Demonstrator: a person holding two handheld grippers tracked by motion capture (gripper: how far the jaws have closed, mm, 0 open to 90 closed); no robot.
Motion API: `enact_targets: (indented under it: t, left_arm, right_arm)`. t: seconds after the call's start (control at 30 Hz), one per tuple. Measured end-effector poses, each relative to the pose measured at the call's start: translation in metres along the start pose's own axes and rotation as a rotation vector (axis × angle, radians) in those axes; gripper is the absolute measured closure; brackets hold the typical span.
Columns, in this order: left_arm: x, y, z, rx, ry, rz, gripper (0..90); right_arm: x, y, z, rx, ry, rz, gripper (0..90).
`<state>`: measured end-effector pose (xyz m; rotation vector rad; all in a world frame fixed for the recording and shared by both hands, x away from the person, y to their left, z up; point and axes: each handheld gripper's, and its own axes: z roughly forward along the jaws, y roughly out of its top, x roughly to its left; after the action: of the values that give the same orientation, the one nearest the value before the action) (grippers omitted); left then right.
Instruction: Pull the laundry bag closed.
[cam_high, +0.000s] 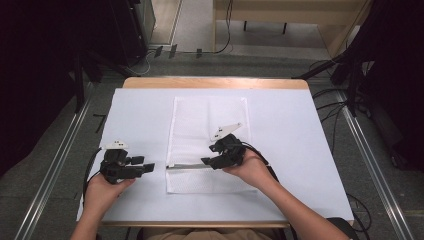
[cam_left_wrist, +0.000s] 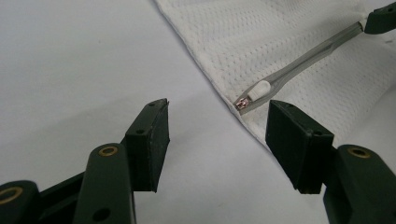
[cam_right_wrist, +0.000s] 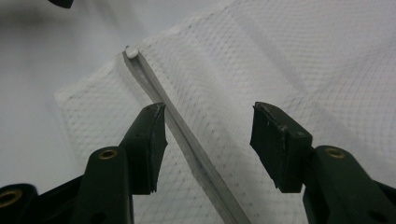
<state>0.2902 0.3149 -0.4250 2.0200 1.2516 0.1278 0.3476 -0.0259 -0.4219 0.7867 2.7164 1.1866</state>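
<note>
Mesh bag (cam_high: 207, 145) lies flat mid-surface, its zipper (cam_high: 187, 166) running along the near end. Both tongs gape: right tongs (cam_right_wrist: 208, 140) straddle the zipper, left tongs (cam_left_wrist: 217, 137) sit just off the pull (cam_left_wrist: 258, 91). Risk: a shallow pinch catches mesh, not the pull, and the bag drags.

In the high view the right hand-held gripper (cam_high: 207, 162) covers the near end of the zipper (cam_high: 184, 166), so contact there cannot be told. In the right gripper view the zipper runs off the bottom edge. The mesh laundry bag (cam_left_wrist: 299, 37) is cut off by the left gripper view's top edge.
</note>
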Motion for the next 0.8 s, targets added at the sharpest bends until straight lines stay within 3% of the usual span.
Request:
enact_targets:
  t: [0.8]
  left_arm:
    - [0.001,0.002,0.004,0.009,-0.018,0.003,39.9]
  right_arm:
    - [0.019,0.028,0.033,0.053,0.042,-0.017,59.8]
